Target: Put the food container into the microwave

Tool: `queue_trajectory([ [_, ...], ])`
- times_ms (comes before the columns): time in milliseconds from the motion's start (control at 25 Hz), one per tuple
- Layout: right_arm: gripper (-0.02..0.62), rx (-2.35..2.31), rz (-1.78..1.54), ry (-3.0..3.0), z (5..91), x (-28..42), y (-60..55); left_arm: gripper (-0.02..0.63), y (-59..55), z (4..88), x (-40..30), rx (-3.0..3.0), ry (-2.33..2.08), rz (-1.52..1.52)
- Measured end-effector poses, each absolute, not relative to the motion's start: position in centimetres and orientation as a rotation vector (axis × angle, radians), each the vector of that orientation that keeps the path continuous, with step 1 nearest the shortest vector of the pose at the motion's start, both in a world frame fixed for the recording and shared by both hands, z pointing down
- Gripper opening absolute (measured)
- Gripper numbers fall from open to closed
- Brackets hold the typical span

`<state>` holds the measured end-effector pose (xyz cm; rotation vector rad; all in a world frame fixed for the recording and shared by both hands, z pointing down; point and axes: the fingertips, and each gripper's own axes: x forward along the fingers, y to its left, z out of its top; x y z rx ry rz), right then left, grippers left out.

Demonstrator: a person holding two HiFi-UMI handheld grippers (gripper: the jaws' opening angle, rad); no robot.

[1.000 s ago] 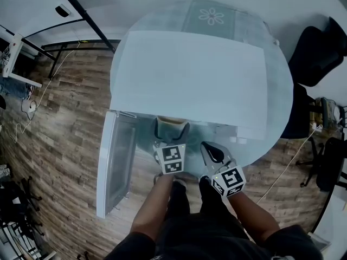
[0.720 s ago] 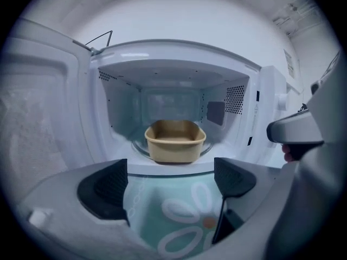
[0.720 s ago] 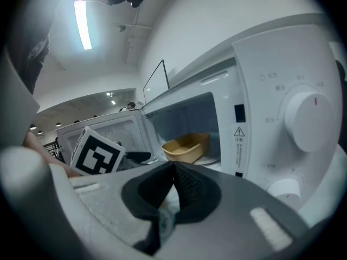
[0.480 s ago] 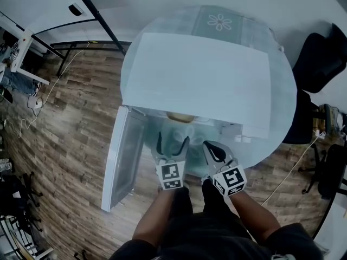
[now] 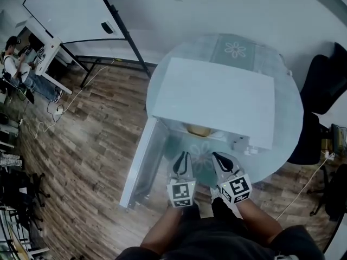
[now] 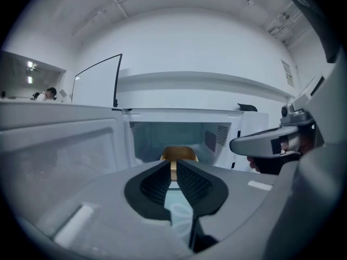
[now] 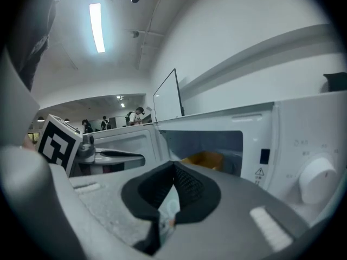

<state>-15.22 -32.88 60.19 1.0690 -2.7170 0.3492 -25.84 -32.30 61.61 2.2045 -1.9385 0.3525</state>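
The white microwave [image 5: 217,99] stands on a round glass surface [image 5: 282,140], in the centre of the head view. Its door [image 5: 142,164] hangs fully open toward the lower left of the frame.

The food container [image 5: 198,129], a yellow-orange tub, sits inside the microwave cavity just behind the front opening. Nothing grips it, and both tools are clear of it.

1. Left tool [image 5: 182,157]: held in front of the open cavity at lower centre and aimed at the container. Its jaws have just been closing and now stand pressed almost together. Only a thin slit remains and nothing is between them.
2. Right tool [image 5: 221,158]: just right of the left tool, aimed into the same opening. Its jaws are pressed together and empty.

The right gripper view shows the microwave's control dial [image 7: 317,180] at the right edge. A black office chair [image 5: 325,75] stands at the right of the head view, and a whiteboard [image 5: 70,10] stands at the upper left.
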Motion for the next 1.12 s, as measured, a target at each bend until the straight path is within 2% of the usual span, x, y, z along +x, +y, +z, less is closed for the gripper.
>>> queue_trajectory([
  [80,0.000,1.065,0.339,-2.740,59.0,-15.5,-32.6,0.006,-31.5,60.3,-25.7,2.229,-1.927,0.355],
  [600,0.000,1.035,0.136,-2.905,50.4,-16.9,-31.0,0.005,-29.0,52.2,-26.2,2.389,-1.898,0.265],
  [1120,0.000,1.036,0.017,-2.973,46.1,-16.1,-29.7,0.006,-28.1,49.1,-26.3,2.397,-1.932,0.177],
])
